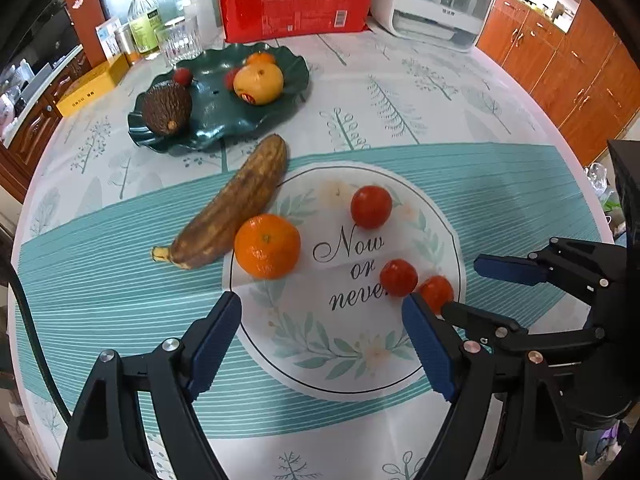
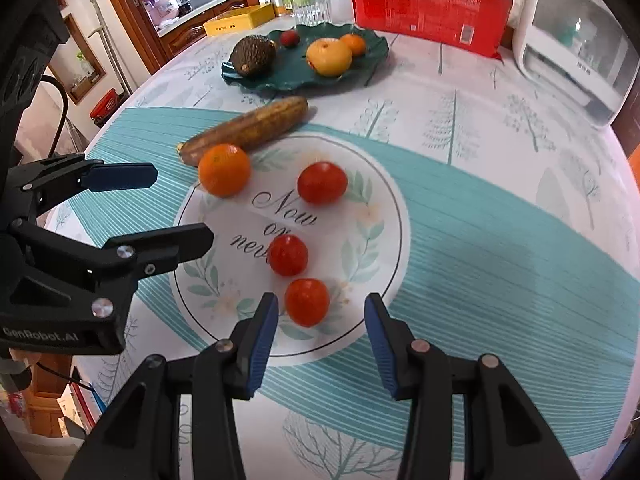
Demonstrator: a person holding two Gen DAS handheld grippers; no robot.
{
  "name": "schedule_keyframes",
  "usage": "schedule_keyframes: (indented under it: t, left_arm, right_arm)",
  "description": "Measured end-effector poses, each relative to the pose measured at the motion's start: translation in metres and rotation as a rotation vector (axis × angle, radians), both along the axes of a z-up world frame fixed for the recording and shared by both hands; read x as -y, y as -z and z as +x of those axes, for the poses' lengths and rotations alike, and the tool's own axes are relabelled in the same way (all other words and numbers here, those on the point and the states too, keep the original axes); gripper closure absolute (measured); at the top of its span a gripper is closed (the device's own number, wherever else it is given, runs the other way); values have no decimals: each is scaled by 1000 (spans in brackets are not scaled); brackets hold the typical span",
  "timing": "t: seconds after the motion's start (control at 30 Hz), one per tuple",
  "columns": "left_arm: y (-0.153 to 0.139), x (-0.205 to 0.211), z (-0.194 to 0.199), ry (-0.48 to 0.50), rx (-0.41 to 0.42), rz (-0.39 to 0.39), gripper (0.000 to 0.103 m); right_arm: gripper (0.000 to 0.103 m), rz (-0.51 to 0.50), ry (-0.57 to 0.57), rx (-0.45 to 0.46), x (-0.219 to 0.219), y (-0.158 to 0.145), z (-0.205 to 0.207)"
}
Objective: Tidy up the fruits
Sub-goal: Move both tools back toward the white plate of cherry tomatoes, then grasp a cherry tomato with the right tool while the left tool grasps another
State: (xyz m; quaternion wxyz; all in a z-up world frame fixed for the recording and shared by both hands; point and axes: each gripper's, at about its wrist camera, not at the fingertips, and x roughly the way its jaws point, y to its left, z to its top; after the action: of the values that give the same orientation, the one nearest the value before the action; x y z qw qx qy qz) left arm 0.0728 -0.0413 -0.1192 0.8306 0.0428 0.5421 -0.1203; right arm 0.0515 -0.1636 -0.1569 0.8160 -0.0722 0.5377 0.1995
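Observation:
A dark green leaf-shaped plate [image 1: 216, 120] [image 2: 296, 76] at the back holds an avocado [image 1: 167, 109] [image 2: 253, 55], a yellow orange [image 1: 259, 83] [image 2: 329, 57], a small tangerine [image 2: 354, 44] and red berries [image 1: 182, 76]. On the tablecloth lie a browned banana [image 1: 236, 200] [image 2: 256, 126], a tangerine [image 1: 267, 246] [image 2: 224, 169] and three tomatoes [image 1: 371, 206] [image 2: 322, 182] [image 2: 288, 255] [image 2: 307, 302]. My left gripper [image 1: 322, 334] is open and empty, short of the tangerine. My right gripper [image 2: 322, 334] is open, its tips either side of the nearest tomato.
A red package [image 1: 296, 4], a glass [image 1: 178, 42], a bottle [image 1: 144, 20], a yellow box [image 1: 92, 84] and a white appliance [image 1: 436, 0] stand along the table's far edge. Wooden cabinets [image 1: 560, 64] are on the right.

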Motion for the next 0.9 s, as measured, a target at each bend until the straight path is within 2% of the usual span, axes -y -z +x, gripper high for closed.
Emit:
schedule_keyframes:
  t: [0.33, 0.4, 0.57, 0.8, 0.9]
  left_arm:
    - [11, 1, 3, 17, -28, -13, 22]
    - [13, 3, 5, 19, -35, -18, 22]
    - [18, 10, 9, 31, -45, -27, 22]
    - [26, 23, 15, 50, -67, -52, 22]
    - [30, 27, 19, 48, -85, -76, 25]
  right_arm:
    - [59, 9, -7, -24, -7, 20, 6]
    - [66, 7, -9, -24, -7, 21, 6]
    - [75, 8, -6, -22, -6, 23, 8]
    - [76, 15, 45, -15, 8, 22, 11]
    - [76, 15, 71, -12, 16, 22, 13]
